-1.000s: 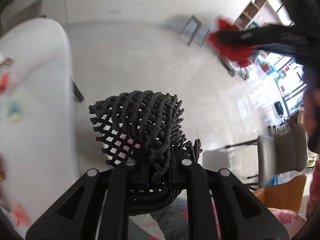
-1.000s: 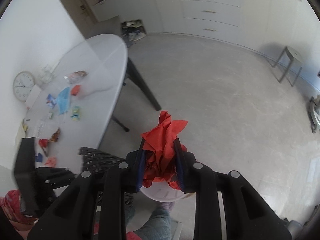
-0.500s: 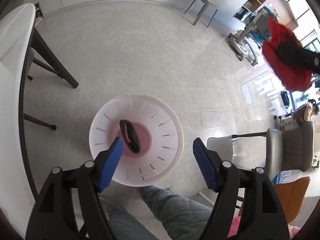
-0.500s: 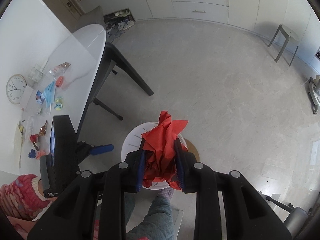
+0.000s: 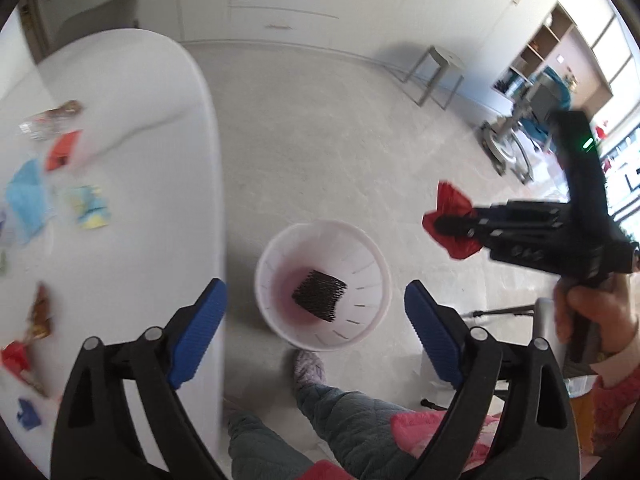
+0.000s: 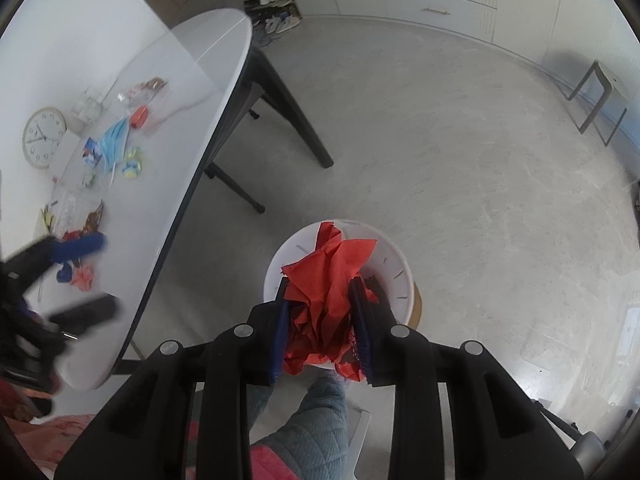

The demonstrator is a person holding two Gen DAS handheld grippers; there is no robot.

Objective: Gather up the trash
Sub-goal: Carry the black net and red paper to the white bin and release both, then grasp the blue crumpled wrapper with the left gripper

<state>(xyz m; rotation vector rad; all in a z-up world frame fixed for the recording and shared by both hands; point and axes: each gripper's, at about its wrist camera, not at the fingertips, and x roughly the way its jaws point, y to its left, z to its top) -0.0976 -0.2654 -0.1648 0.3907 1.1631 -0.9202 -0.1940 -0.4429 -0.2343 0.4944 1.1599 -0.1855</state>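
Note:
A white trash bin (image 5: 362,248) stands on the floor beside the white table (image 5: 152,184); a black mesh piece (image 5: 319,295) lies at its bottom. My left gripper (image 5: 316,332) is open and empty above the bin, near the table edge. My right gripper (image 6: 322,316) is shut on a crumpled red paper (image 6: 332,272), held over the bin (image 6: 396,276). In the left wrist view the right gripper (image 5: 448,224) with the red paper (image 5: 452,216) is up and right of the bin. Several wrappers lie on the table, among them a blue mask (image 6: 114,142) and an orange piece (image 5: 62,148).
A wall clock (image 6: 43,136) leans at the table's back. The table's dark legs (image 6: 296,120) stand on the grey floor. A metal stool (image 5: 436,68) and shelves (image 5: 560,52) are at the far right. My slippered foot (image 5: 308,364) is just before the bin.
My left gripper opened and dropped the black mesh into the bin, then swung left toward the table. My right gripper carried the red paper over the bin.

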